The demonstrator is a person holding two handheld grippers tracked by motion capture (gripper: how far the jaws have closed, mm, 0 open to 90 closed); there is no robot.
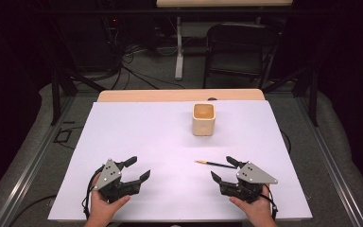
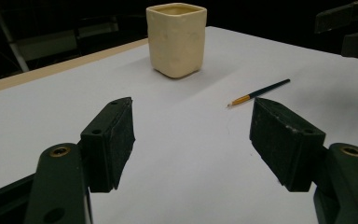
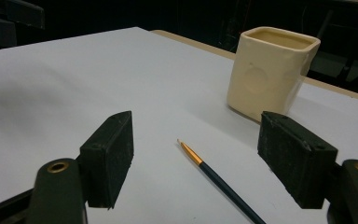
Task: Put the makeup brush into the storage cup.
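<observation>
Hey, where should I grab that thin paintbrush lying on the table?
Probably pinch the paintbrush at mid-handle from above, jaws across its width. It lies flat on the table, too thin to get under, and the right tool, open, is nearest.

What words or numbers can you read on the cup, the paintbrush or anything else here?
None can be read.
cup: plain cream, with a round dent on one side and no writing.
paintbrush: dark handle with a gold band, no lettering visible.
white sheet: blank.
grey plates on the left tongs and right tongs: bare holes, no text.
</observation>
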